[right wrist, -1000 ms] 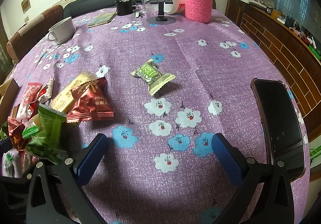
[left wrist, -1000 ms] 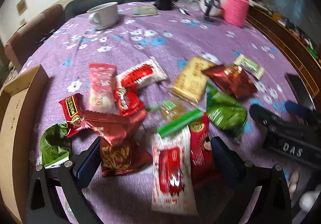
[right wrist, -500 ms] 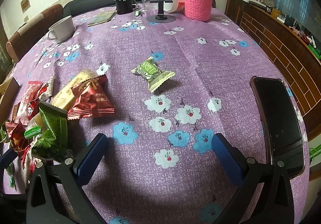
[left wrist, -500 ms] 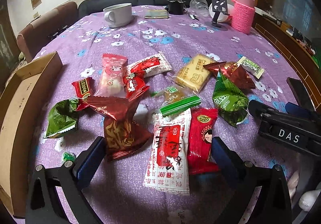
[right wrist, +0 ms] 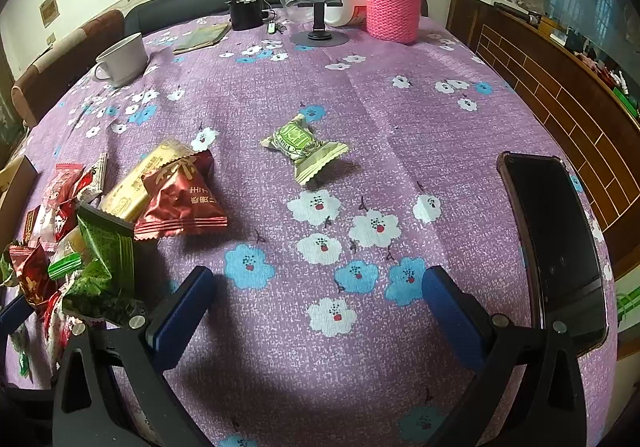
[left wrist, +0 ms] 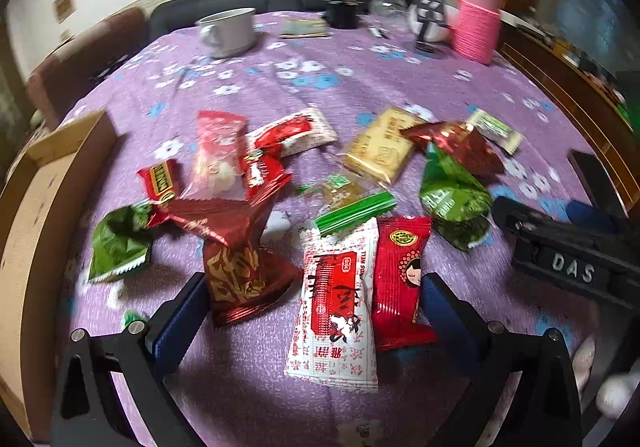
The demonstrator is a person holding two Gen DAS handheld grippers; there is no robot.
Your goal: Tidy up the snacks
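Basically nothing is being gripped yet: the left gripper [left wrist: 312,307] is hovering wide open over the near end of the snack pile, empty, with the white-and-red printed flat packet [left wrist: 338,305] and the red packet with a cartoon face [left wrist: 402,283] lying between its blue pads [left wrist: 182,317]. The right gripper [right wrist: 316,307] is also gaping wide and holding nothing, sitting over bare cloth to the right of the pile.

The snacks are lying loose mid-table: a crinkly dark red foil pouch [left wrist: 240,279] just left of the white packet, a green foil pouch [left wrist: 454,205] to the right, a gold rectangular biscuit pack [left wrist: 380,149] farther off, a pink packet [left wrist: 216,151] far left. One small green-and-cream twist-end wrapper [right wrist: 304,147] is lying apart from the rest, ahead of the right gripper. An open brown cardboard box [left wrist: 38,207] is standing at the left edge, likely the destination.

Risks, as a guess: the packets are overlapping, so closing here could be pinching two at once or dragging a neighbour; slick foil could be slipping out of the pads; the left view is blurring, so aim may be off. The black phone [right wrist: 556,231] is lying near the right gripper and could be getting knocked.

Surface is a purple tablecloth [right wrist: 280,87] with white and blue flowers, slightly creased. Far side is holding a white mug [right wrist: 124,59], a pink knit-sleeved flask [right wrist: 394,3] and a black phone stand [right wrist: 318,7]; a dark sofa and a wood-panelled wall are sitting behind.
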